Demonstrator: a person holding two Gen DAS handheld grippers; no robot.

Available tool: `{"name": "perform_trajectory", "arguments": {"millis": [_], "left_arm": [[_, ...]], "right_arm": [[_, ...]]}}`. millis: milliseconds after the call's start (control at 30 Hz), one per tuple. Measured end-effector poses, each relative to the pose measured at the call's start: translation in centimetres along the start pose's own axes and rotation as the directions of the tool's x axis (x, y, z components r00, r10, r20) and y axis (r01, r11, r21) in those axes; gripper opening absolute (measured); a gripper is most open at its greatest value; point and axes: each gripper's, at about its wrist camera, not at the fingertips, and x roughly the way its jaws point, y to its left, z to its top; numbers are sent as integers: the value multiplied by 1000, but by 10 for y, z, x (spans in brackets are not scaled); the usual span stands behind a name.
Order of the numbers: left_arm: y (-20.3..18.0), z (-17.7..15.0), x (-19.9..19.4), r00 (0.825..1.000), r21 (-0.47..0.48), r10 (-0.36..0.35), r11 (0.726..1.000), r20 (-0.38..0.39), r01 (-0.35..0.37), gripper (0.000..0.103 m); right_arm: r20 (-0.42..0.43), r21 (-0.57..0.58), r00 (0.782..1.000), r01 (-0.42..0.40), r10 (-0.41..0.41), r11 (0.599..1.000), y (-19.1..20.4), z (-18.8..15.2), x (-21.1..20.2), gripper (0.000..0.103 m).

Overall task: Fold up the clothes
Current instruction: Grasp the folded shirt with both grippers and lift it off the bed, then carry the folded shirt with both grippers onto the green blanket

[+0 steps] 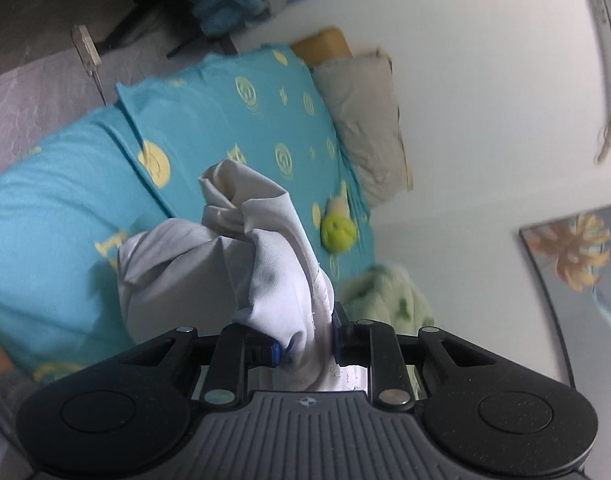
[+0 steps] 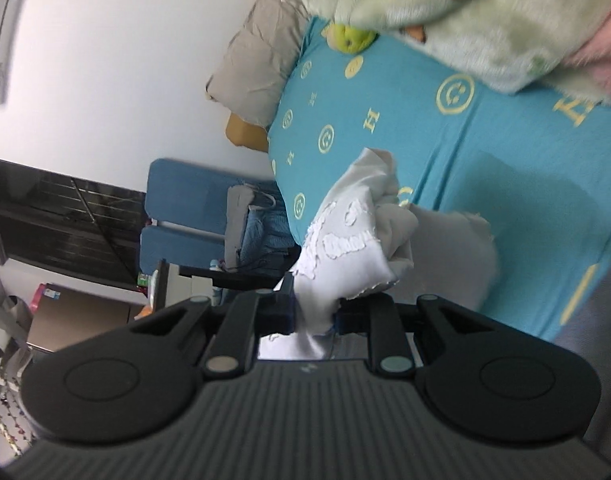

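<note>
Above the bed, one white garment [image 1: 261, 264] hangs bunched between two grippers. At six o'clock in the left wrist view the left gripper [image 1: 307, 346] has its jaws clamped on a thick wad of the cloth, which rises toward twelve o'clock in soft rolls. At six o'clock in the right wrist view the right gripper [image 2: 314, 316] pinches another part of the same garment [image 2: 357, 240], where a raised, ragged-edged white print shows on the smooth knit.

One turquoise sheet [image 1: 241, 120] with pale yellow smiley faces and letters covers the bed. Counted on it: one beige pillow [image 1: 369, 128] at one o'clock in the left view, creased and plump; one mustard-coloured cushion [image 1: 325, 42] just beyond it; one round lime-green plush toy [image 1: 337, 232] at three o'clock of the garment; one fuzzy pale-green blanket [image 2: 425, 12] with brown figures, heaped from twelve to two o'clock in the right view.

Open sheet lies from nine to eleven o'clock in the left view and from two to four o'clock in the right view. The bed's far edge meets a plain white wall [image 1: 465, 60]; its other edge drops toward a blue chair [image 2: 193, 208] piled with clothes at nine o'clock in the right view. One framed picture [image 1: 577, 264] of orange leaves hangs on the wall.
</note>
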Motion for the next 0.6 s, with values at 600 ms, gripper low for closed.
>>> {"name": "perform_trajectory", "arguments": {"millis": [600], "left_arm": [[-313,-47,205,941,311,-292,890,-173,333,24]], "right_arm": [[365,-163,928,-21,79,986,47,230,-76,20]]}}
